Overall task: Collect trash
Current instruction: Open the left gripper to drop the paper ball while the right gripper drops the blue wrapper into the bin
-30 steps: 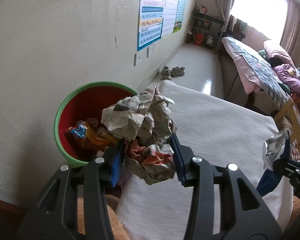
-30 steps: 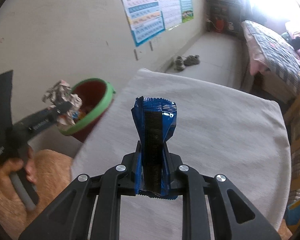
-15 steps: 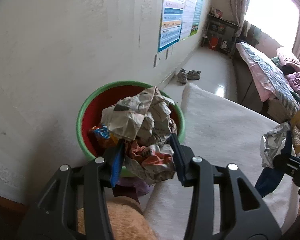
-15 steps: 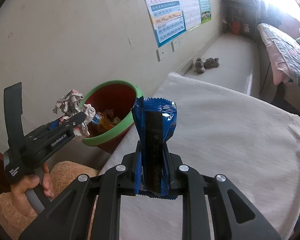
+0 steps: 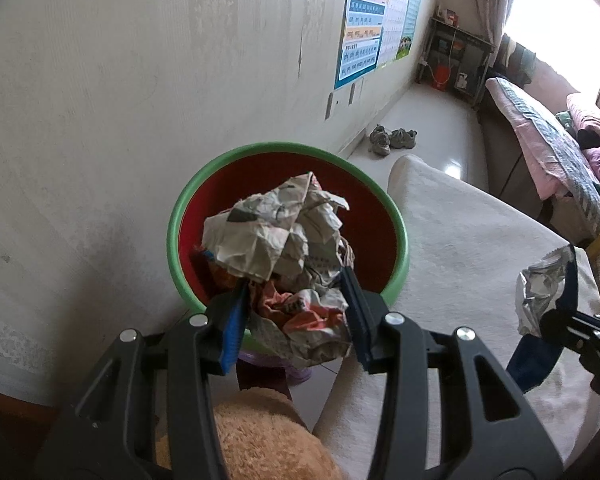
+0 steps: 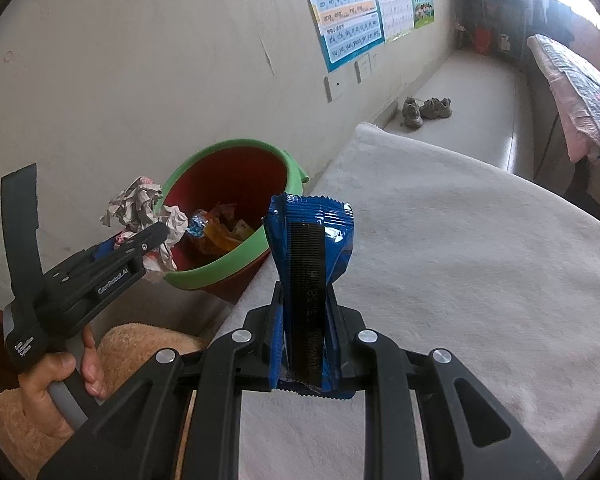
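We list: round tabletop under a white cloth. Red plastic bin with green rim, beside the tabletop, holding orange and foil wrappers. Crumpled ball of grey newsprint, clamped in our left claw above the bin. Blue foil snack wrapper, upright, pinched in our right claw over the tabletop.

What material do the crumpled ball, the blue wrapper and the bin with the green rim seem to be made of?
Crumpled ball: printed paper, probably newspaper; matte, with sharp creases and print.
Blue wrapper: thin plastic film, glossy, with a crimped zigzag top edge; its inside looks silvery in the left wrist view.
Bin: likely moulded plastic; smooth, red walls, slightly shiny green rim.
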Tool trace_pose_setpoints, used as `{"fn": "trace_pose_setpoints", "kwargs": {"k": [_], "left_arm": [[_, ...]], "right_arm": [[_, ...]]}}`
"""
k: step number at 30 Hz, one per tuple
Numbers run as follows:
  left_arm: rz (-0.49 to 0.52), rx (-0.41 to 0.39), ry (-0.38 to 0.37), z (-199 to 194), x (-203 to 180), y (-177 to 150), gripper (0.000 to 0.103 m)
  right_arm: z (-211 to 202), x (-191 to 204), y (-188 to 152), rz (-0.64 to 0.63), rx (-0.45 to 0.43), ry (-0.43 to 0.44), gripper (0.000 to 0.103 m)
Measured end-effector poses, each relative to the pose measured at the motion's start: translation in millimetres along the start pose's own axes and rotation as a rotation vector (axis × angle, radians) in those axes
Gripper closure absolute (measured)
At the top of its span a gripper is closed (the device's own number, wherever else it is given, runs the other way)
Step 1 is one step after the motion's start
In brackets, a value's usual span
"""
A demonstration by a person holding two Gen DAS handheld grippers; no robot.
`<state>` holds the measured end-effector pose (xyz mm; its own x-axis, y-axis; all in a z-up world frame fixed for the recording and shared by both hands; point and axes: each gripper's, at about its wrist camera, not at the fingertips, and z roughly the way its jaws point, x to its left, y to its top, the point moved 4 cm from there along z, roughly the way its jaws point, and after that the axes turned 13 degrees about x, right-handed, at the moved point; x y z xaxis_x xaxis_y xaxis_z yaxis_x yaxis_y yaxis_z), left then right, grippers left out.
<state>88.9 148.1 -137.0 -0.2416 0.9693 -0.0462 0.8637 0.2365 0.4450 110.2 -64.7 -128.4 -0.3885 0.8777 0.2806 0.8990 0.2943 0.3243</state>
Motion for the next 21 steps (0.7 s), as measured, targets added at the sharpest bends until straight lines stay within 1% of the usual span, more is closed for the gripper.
{"fn": "trace_pose_setpoints", "kwargs": {"k": [6, 15, 21], "left_arm": [[-0.002, -0.007, 0.001, 3, 4, 7, 0.061], [-0.033, -0.007, -0.011, 8, 17, 18, 0.061], [-0.046, -0.007, -0.017, 11, 24, 25, 0.061]], "right_arm": [[7, 6, 14, -0.019, -0.010, -0.019, 0.084], [8, 25, 45, -0.073, -0.063, -0.053, 0.084], [12, 32, 59, -0.091, -0.071, -0.061, 0.084]]}}
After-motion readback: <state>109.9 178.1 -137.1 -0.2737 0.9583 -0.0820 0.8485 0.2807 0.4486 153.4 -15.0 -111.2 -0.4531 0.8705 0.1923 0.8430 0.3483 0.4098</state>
